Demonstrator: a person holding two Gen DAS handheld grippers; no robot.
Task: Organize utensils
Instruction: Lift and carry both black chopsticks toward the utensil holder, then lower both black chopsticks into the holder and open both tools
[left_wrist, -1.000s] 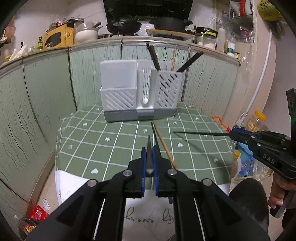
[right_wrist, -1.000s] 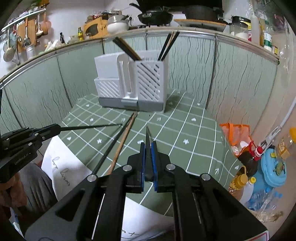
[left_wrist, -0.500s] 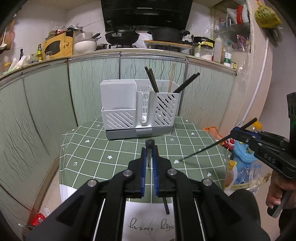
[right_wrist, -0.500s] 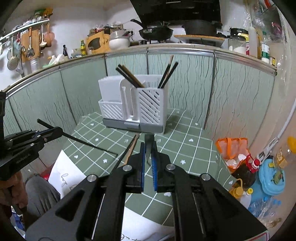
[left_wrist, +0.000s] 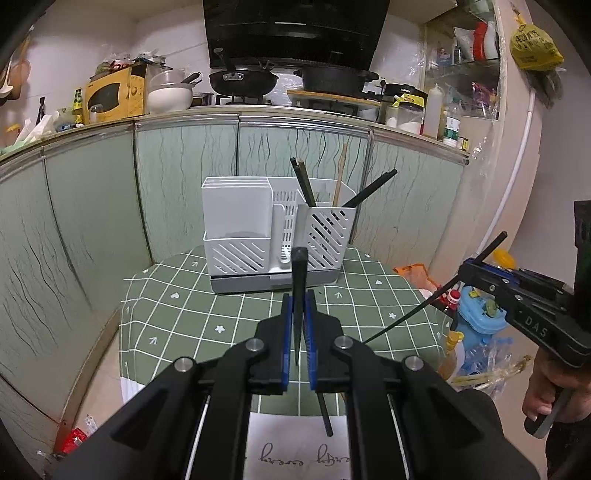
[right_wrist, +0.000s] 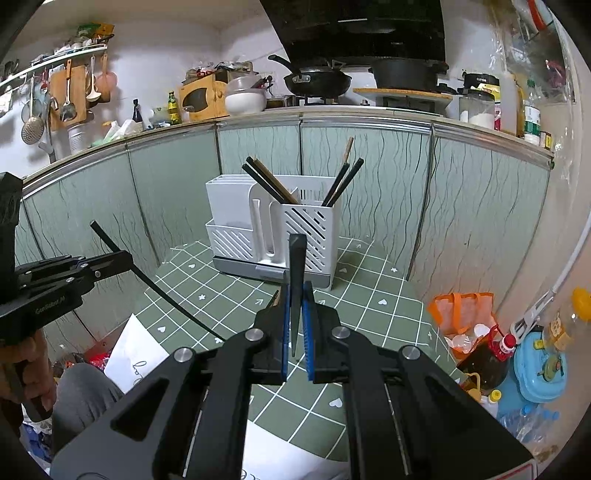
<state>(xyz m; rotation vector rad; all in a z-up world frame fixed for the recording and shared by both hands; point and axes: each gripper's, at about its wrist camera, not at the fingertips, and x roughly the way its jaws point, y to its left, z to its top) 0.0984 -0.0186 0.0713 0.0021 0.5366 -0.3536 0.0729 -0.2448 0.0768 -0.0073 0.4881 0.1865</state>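
Note:
A white utensil holder (left_wrist: 277, 236) (right_wrist: 273, 229) stands at the back of the green checked table (left_wrist: 207, 317). Several dark and wooden chopsticks stand in its right compartment. My left gripper (left_wrist: 298, 317) is shut on a black chopstick (left_wrist: 298, 280), held up in the air and pointing at the holder. My right gripper (right_wrist: 296, 314) is shut on another black chopstick (right_wrist: 296, 273), also raised. Each gripper shows in the other's view, the right one (left_wrist: 476, 273) with its chopstick slanting down, the left one (right_wrist: 110, 258) likewise. A chopstick (left_wrist: 325, 410) lies on the table below my left gripper.
A white sheet with writing (left_wrist: 299, 446) hangs over the table's near edge. Green cabinet doors (left_wrist: 92, 206) wall the table at the back and left. Bottles, a blue container (right_wrist: 539, 369) and an orange bag (right_wrist: 461, 314) crowd the floor to the right.
Both grippers have lifted their chopsticks off the table and tilted them upward. Both views have risen and pulled back from the holder.

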